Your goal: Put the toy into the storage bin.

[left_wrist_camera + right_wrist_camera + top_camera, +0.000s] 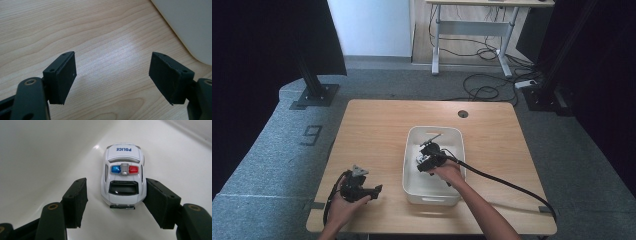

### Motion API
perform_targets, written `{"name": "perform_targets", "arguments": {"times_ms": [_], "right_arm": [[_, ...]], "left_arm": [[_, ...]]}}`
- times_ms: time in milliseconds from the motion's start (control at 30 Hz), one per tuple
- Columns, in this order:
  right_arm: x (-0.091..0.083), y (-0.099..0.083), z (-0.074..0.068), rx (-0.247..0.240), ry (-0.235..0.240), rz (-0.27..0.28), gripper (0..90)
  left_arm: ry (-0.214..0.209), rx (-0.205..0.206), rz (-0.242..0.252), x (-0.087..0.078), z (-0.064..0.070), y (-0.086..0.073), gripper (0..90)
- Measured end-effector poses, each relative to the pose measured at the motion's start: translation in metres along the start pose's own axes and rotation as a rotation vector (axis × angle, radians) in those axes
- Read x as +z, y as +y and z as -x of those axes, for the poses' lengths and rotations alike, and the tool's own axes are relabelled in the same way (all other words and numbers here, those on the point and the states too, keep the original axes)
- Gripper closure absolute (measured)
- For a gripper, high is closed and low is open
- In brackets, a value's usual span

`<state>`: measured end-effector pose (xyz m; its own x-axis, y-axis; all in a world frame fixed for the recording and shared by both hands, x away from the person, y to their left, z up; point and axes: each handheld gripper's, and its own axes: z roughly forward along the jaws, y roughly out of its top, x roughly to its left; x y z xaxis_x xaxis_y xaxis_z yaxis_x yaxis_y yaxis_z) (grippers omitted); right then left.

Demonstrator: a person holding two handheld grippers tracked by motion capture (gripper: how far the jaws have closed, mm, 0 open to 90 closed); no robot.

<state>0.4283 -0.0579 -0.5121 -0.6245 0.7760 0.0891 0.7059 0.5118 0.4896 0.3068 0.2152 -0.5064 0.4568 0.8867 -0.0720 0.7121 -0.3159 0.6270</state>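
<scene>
A white toy police car (pixel 123 173) with a red and blue light bar lies on the floor of a white plastic bin (pixel 452 135). My right gripper (pixel 116 200) is down inside the bin, open, its jaws on either side of the car's near end; the right jaw looks close to the car's side, the left jaw stands apart from it. In the high view the right gripper (pixel 428 159) covers the car. My left gripper (pixel 112 75) is open over bare wood with nothing between its jaws, and sits near the table's front left edge (pixel 362 187).
The wooden table (pixel 377 125) has a round cable hole (pixel 463 114) at the back. The bin's corner (pixel 190 27) shows at the upper right of the left gripper view. A black cable (pixel 512 185) trails from the right gripper across the table's right side.
</scene>
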Motion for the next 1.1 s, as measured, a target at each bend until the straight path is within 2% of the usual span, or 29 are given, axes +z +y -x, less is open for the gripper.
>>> {"name": "perform_targets", "arguments": {"times_ms": [267,1100], "right_arm": [[0.000,0.000,-0.002,0.006,0.034,-0.002,38.0],[0.002,-0.001,-0.013,-0.038,0.108,-0.036,39.8]], "left_arm": [[0.000,0.001,0.000,0.000,0.000,0.000,22.7],[-0.001,0.002,0.001,0.000,0.000,0.000,22.7]]}}
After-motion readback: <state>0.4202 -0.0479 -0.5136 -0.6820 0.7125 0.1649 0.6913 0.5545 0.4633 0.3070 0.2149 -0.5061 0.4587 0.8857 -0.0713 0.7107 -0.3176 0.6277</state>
